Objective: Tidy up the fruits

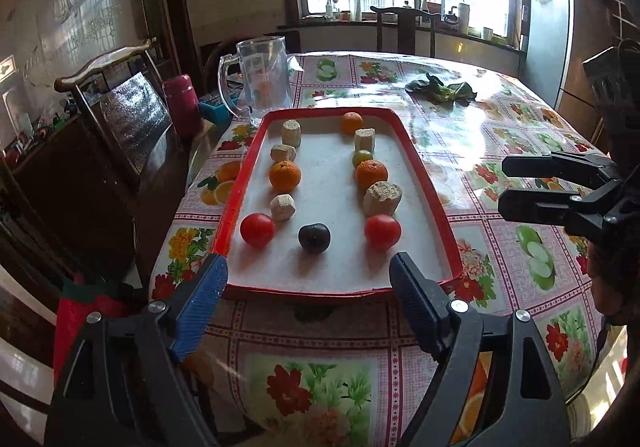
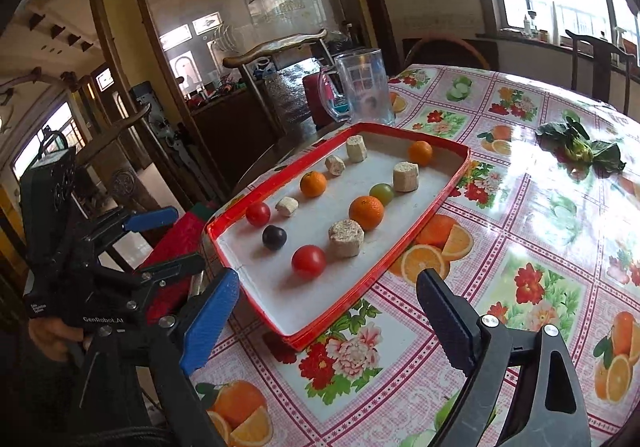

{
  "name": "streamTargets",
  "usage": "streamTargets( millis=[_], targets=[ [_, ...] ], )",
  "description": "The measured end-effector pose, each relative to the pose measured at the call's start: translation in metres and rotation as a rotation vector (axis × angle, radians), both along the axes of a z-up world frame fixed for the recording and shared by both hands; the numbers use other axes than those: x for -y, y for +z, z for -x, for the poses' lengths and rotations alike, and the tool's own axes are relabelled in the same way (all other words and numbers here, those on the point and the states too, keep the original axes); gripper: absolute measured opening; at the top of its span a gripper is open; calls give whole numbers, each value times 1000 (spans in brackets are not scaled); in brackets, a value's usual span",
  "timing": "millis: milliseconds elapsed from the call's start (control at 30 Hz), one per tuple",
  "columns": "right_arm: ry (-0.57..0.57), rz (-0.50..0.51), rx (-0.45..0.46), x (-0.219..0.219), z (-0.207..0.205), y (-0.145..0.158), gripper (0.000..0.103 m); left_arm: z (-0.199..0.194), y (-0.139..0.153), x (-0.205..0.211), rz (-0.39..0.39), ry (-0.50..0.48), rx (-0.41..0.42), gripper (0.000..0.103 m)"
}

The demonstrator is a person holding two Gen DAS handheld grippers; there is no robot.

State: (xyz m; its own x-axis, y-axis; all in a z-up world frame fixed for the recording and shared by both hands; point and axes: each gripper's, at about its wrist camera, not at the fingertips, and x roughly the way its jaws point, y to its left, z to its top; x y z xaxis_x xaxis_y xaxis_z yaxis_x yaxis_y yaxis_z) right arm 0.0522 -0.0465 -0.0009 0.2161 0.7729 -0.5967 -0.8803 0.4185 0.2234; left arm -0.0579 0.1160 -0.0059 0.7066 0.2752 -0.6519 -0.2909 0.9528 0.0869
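A red-rimmed tray [image 1: 432,191] [image 2: 424,223] holds two rows of fruit and beige corn-cob chunks. The left row has a red tomato [image 1: 257,229], a chunk [image 1: 282,207], an orange [image 1: 285,175] and two chunks. The right row has a red tomato [image 1: 382,232], a big chunk [image 1: 382,198], an orange [image 1: 371,174], a green fruit [image 1: 362,158], a chunk and a small orange [image 1: 352,122]. A dark plum [image 1: 315,237] [image 2: 274,237] lies between the tomatoes. My left gripper [image 1: 308,287] [image 2: 176,239] is open and empty at the tray's near edge. My right gripper [image 2: 326,307] [image 1: 502,185] is open and empty.
A glass mug [image 1: 260,81] [image 2: 360,87] stands behind the tray, with a dark red flask [image 1: 182,105] beside it. Leafy greens [image 1: 440,89] [image 2: 580,145] lie on the floral tablecloth [image 1: 320,375] to the right. Wooden chairs [image 1: 116,95] stand at the table's left and far sides.
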Motion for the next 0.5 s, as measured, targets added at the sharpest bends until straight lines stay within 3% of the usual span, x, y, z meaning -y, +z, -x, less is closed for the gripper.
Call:
streamTargets(
  millis=[267,500],
  targets=[
    [177,71,158,-6,36,4,97,13,14,13,-40,-19,34,84],
    [231,104,225,-11,50,5,97,17,20,18,-70,-21,45,84]
  ],
)
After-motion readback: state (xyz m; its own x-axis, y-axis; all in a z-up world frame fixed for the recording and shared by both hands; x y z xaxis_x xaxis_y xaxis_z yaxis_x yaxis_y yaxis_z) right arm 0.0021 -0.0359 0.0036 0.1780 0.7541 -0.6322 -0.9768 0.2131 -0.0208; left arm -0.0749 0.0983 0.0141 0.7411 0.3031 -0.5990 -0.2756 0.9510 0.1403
